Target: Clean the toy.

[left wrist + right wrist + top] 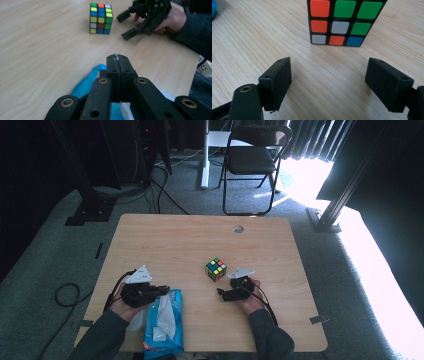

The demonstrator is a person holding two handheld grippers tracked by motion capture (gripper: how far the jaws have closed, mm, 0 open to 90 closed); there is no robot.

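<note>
Pale wood grain runs across the table (pixel 165 240) in front of you, with a folding chair (pixel 255 155) and bright daylight on the carpet beyond its far edge. Your right gripper (pixel 327 82) has its jaws spread wide and empty, and the puzzle cube (pixel 345 22) stands flat on the wood straight ahead of them, near but not touching, lined up roughly between the two jaws in the right gripper view. From above, the cube (pixel 216 269) sits just to the left of and slightly beyond the right gripper (pixel 225 292), so it is your right hand that is plainly nearer; the cube has no long axis to mind, only flat faces, and one face squarely meets your jaws. Your left gripper (pixel 117 62) is pressed together on a thin white tissue (pixel 116 55) drawn up from the blue wipes pack (pixel 162 322), which lies at the near left of the table, well apart from the cube. Judging by this, a short, straight push forward should bring the open right jaws around the cube's sides, provided you keep them level with the tabletop so that they do not nudge it away.
</note>
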